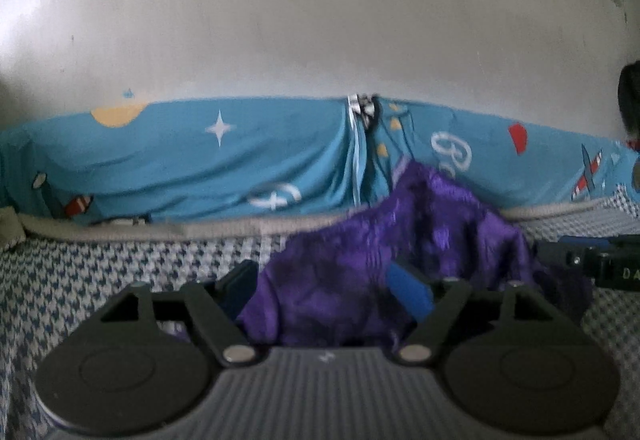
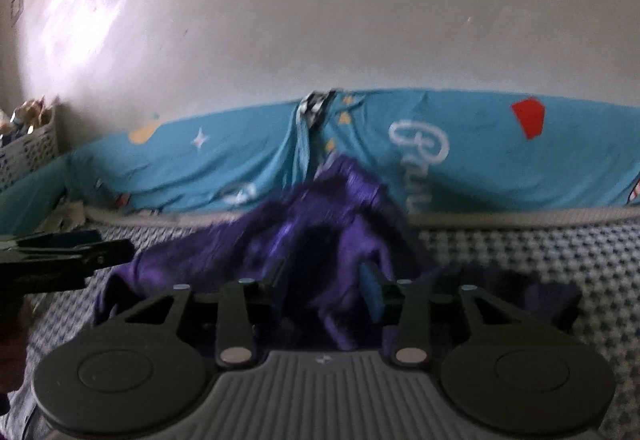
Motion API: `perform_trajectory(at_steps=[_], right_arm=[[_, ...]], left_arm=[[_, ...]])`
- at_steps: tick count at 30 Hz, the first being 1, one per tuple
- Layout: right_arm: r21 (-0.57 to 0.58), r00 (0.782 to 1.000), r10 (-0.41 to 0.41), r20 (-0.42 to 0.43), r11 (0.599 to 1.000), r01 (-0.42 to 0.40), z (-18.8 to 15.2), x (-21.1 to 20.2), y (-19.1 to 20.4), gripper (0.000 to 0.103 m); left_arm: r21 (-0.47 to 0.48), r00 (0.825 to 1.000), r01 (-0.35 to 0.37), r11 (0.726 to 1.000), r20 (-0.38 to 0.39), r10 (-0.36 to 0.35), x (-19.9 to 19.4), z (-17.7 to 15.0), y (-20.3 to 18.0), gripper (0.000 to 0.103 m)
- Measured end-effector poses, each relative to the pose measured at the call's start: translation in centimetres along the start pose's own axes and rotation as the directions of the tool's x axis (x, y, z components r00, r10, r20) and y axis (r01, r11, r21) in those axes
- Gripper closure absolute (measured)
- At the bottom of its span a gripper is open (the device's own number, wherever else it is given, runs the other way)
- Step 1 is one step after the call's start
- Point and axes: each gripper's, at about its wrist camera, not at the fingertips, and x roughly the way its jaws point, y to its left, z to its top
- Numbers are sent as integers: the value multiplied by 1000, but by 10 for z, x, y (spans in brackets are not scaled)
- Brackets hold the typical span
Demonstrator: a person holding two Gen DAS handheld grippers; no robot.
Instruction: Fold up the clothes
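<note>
Garment: one purple garment [image 1: 360, 260], shiny and crumpled in a loose heap, lying on the checked bed cover [image 1: 100, 272] directly ahead of both tools; no second piece of clothing shows.
Left gripper [image 1: 324, 292]: jaws spread wide, with the near edge of the cloth lying between the fingers; the pads do not appear to press on it, so I judge it released.
Right gripper [image 2: 326, 292]: jaws partly apart, cloth bunched in the gap; no pinch is visible, so it too looks let go.
Other tool in sight: each camera catches the other gripper at its frame edge, so the two work side by side, close together.
Beyond the tools: one blue bedsheet [image 1: 180, 159] printed with stars and planes, draped along a pale wall [image 1: 320, 19]; far left of the right tool, one white basket [image 2: 28, 151].
Step in hand: likely between grasps, the heap not yet laid flat.
Next move: probably finding two corners or a hem, one per tool, closing firmly on a single layer, then drawing the cloth out flat. The slippery fabric may slide from the pads.
</note>
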Motion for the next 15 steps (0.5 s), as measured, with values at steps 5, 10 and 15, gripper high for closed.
perform_trajectory(at_steps=[5, 10, 15], right_arm=[[-35, 997, 40, -60, 999, -42, -17, 2, 17, 52], [-99, 988, 82, -129, 991, -95, -34, 18, 36, 36], [-145, 982, 92, -163, 983, -116, -47, 37, 50, 31]], left_arm=[[-2, 996, 6, 1000, -89, -7, 7, -16, -1, 27], [1, 984, -1, 1000, -177, 1, 20, -31, -2, 21], [20, 974, -54, 998, -221, 57, 34, -42, -1, 19]])
